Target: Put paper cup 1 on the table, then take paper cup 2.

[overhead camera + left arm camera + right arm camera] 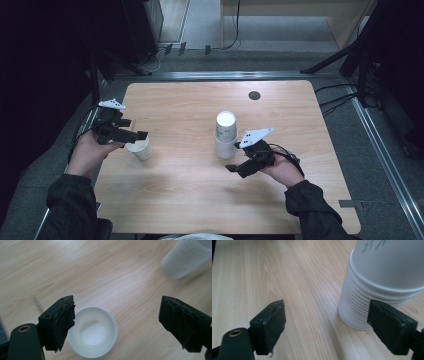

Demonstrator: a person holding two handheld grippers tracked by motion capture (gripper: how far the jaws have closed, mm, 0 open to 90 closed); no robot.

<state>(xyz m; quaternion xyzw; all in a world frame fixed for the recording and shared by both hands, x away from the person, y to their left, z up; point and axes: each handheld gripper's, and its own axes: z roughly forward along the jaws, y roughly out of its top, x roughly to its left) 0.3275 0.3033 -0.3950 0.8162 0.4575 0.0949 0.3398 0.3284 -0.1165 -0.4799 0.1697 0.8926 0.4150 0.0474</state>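
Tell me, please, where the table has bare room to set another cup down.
The far strip of the table behind the cup stack is bare up to the dark round hole; so is the near middle between the two forearms. It is crowded around the single cup under the left hand-held gripper and beside the stack near the right hand-held gripper.

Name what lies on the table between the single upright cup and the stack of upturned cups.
Nothing: in the high view, bare wooden table runs between the single cup and the stack of cups.

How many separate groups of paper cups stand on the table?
2: a single cup, upright and open, near the table's left edge under the left gripper; and an upside-down stack of cups mid-table. The stack's own count is hidden.
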